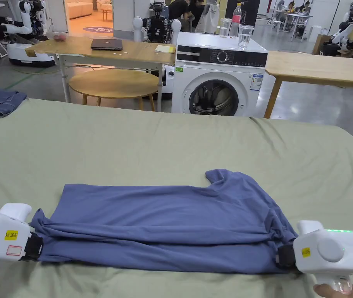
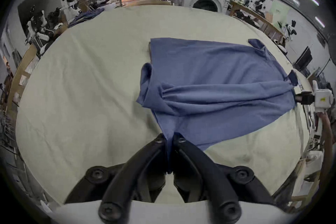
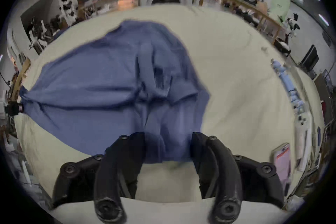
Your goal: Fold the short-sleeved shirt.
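1. Blue knit fabric: the short-sleeved shirt (image 1: 164,221) lies on the pale green sheet (image 1: 133,143) of the work surface, near the person's edge, stretched sideways btwn the two grippers.
2. Left gripper (image 2: 170,138): jaws pressed together w/ a pinch of shirt fabric running btwn them; the cloth fans out from that pinch, so it reads as a firm hold on one end.
3. Right gripper (image 3: 168,146): jaws stand apart w/ shirt fabric lying in the gap; not clamping as far as that view shows. Picture is blurred, so whether one jaw touches cloth I can't tell. In the head view it sits right at the bunched right end of the shirt (image 1: 288,256).
4. Why held so, probably: gripping opposite ends pulls the cloth taut and flat, ready for a clean fold line.
5. Shirt look: already doubled lengthwise into a long band, w/ a fold ridge running end to end; one sleeve (image 1: 220,176) sticks out at the far edge; both ends gathered into creases; middle fairly smooth.
6. Judgement: first fold about done; sleeve tuck and a crosswise fold are left.
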Motion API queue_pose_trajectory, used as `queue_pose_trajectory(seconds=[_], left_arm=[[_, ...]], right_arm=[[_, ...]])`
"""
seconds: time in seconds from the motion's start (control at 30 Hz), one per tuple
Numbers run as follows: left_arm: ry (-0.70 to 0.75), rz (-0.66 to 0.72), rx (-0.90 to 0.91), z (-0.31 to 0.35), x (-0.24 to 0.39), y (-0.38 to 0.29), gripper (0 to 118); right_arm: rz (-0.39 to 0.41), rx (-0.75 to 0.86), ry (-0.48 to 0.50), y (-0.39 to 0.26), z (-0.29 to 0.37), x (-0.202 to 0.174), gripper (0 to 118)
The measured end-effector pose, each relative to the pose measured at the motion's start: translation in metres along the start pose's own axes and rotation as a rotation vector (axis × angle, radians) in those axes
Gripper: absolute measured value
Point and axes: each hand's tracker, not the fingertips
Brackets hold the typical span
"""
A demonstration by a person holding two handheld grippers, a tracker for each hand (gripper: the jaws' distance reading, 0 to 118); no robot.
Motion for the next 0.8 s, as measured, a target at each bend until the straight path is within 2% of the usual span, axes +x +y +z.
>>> queue_pose_trajectory(seconds=[0.03, 0.07, 0.13, 0.17, 0.2, 0.23, 0.33, 0.47, 0.6, 0.67, 0.8], left_arm=[[0.0, -0.001, -0.001, 0.0, 0.0, -0.001, 0], [-0.001, -0.002, -0.004, -0.002, 0.001, -0.001, 0], [0.003, -0.002, -0.004, -0.002, 0.002, -0.004, 0], [0.003, -0.001, -0.004, -0.002, 0.003, -0.005, 0], [0.004, 0.0, -0.002, -0.003, 0.002, -0.005, 0], [0.006, -0.002, 0.0, -0.004, 0.002, -0.005, 0], [0.007, -0.008, 0.015, 0.002, 0.003, -0.004, 0], [-0.013, -0.005, 0.065, 0.026, 0.002, 0.005, 0], [-0.025, -0.008, 0.114, 0.055, 0.002, 0.01, 0], [-0.029, -0.013, 0.124, 0.067, -0.001, 0.006, 0], [-0.028, -0.014, 0.108, 0.076, -0.012, -0.016, 0]], right_arm=[[-0.012, -0.02, 0.029, -0.002, -0.01, 0.001, 35], [-0.028, 0.009, 0.045, -0.005, -0.013, 0.001, 33], [-0.014, 0.061, 0.019, -0.009, -0.007, -0.005, 9], [-0.012, 0.065, 0.066, -0.009, 0.003, -0.011, 9], [-0.009, 0.061, 0.06, -0.01, 0.004, -0.014, 7], [0.029, 0.075, 0.006, -0.011, 0.007, -0.018, 7], [0.054, 0.101, -0.004, -0.01, 0.013, -0.019, 6], [0.052, 0.164, -0.006, -0.001, 0.053, -0.018, 6], [0.09, 0.232, -0.039, 0.003, 0.102, -0.025, 6], [0.11, 0.233, -0.063, -0.002, 0.121, -0.027, 6], [0.112, 0.223, -0.047, -0.029, 0.144, -0.026, 6]])
